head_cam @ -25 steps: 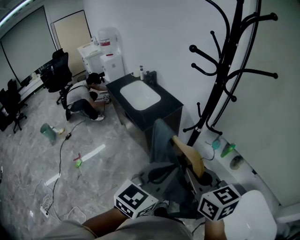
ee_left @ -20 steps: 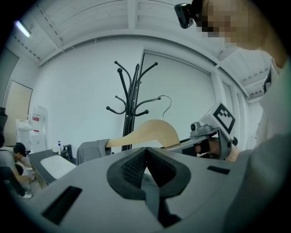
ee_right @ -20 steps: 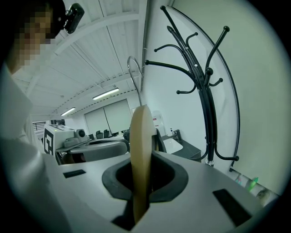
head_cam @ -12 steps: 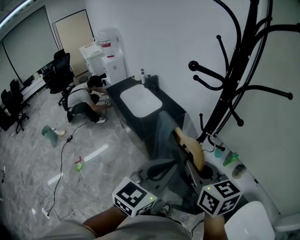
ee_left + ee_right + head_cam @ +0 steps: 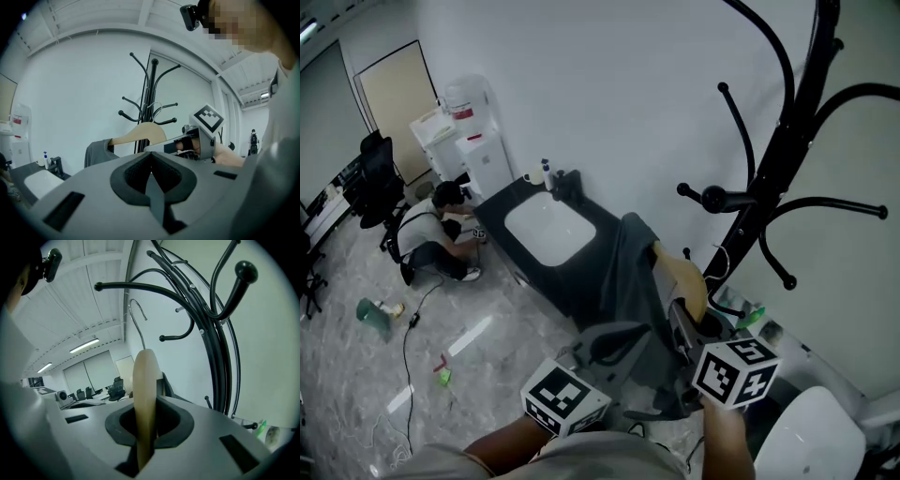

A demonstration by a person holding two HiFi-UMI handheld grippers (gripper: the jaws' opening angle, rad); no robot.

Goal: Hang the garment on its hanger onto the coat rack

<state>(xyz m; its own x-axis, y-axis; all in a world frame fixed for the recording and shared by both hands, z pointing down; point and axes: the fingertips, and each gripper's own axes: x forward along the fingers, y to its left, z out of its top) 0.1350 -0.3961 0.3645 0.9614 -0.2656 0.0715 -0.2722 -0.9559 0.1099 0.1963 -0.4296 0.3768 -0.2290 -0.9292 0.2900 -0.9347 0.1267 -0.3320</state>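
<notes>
A wooden hanger [image 5: 682, 281] carries a grey garment [image 5: 626, 281] that drapes down to the left of the black coat rack [image 5: 787, 141]. My right gripper [image 5: 686, 330] is shut on the hanger's wooden body [image 5: 144, 394], and the hanger's wire hook [image 5: 137, 319] rises just left of the rack's curved arms [image 5: 211, 324]. My left gripper [image 5: 611, 349] is shut on a fold of the grey garment [image 5: 151, 180]. From the left gripper view, the hanger [image 5: 140, 133] and right gripper [image 5: 199, 136] sit in front of the rack's pole [image 5: 147, 103].
A dark cabinet with a white sink [image 5: 548, 234] stands against the wall behind the garment. A person [image 5: 431, 244] crouches beside it near a water dispenser [image 5: 469, 131]. A white seat [image 5: 811, 436] is at lower right. Green bottles [image 5: 755, 314] lie by the rack's base.
Both grippers have carried the hanger and garment up and closer to the rack. The rack's arms now fill more of the head view, and the cabinet has shifted left.
</notes>
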